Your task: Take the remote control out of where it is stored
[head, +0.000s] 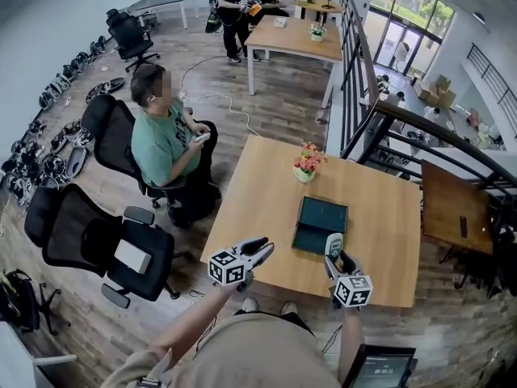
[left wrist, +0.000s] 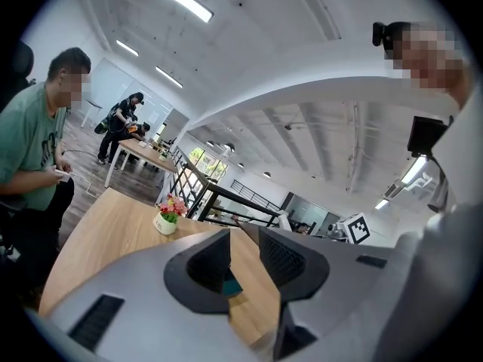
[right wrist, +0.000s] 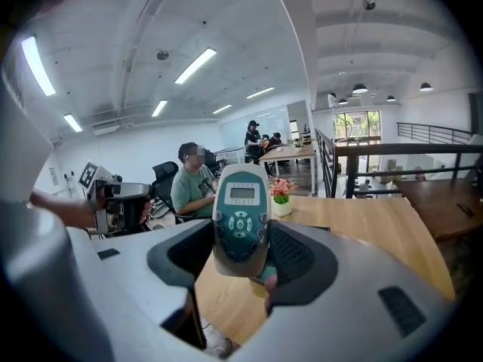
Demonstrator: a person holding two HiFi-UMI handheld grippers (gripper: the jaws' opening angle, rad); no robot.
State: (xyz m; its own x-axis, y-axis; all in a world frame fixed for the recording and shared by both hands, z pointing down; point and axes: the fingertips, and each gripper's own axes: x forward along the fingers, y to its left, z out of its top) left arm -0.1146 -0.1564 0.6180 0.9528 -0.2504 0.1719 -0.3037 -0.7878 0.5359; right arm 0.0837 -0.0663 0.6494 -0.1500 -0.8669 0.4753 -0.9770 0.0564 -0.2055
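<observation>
A seated person (head: 166, 140) in a green shirt is at nine o'clock of the wooden bench (head: 258, 192). At the bench's near edge, about seven o'clock, the left claw (head: 262, 250) hovers with its jaws a little apart and nothing between them. A flower pot (head: 306, 168) stands at twelve o'clock of a dark case (head: 321, 221). Over the case's five o'clock corner, the right claw (head: 337, 259) is closed on the remote (right wrist: 240, 217), holding it upright with its buttons facing the claw's camera.
</observation>
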